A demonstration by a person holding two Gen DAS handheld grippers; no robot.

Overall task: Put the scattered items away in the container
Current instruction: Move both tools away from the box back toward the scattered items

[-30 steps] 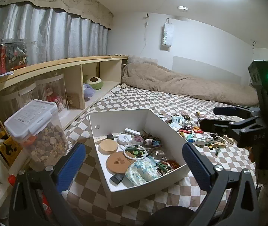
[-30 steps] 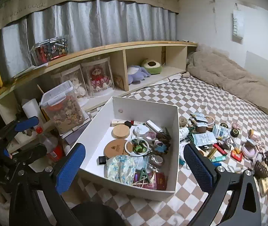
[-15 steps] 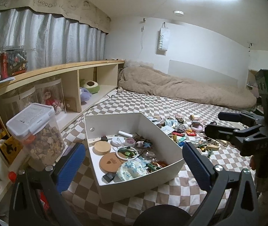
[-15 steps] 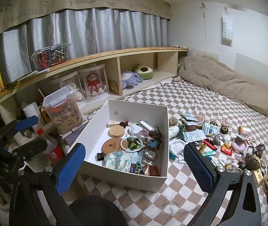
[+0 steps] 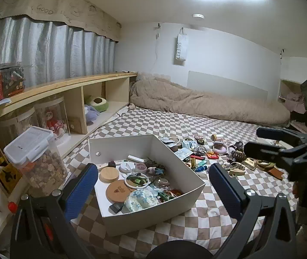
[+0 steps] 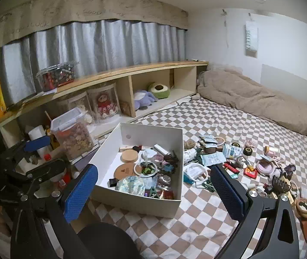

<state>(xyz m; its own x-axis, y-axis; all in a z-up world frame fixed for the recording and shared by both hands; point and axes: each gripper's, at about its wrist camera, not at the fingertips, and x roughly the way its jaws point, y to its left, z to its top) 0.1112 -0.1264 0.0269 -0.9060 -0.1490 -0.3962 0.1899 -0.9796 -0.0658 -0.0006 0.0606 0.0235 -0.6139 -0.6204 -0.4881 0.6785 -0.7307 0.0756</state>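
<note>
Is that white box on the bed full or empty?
Partly full: the white box holds many small items, but bare floor still shows.

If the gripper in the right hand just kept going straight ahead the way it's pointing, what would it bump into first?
Probably the white box: the open right gripper points at its near right corner, so it would likely meet the near wall or the clutter inside. Depth is hard to judge here.
</note>
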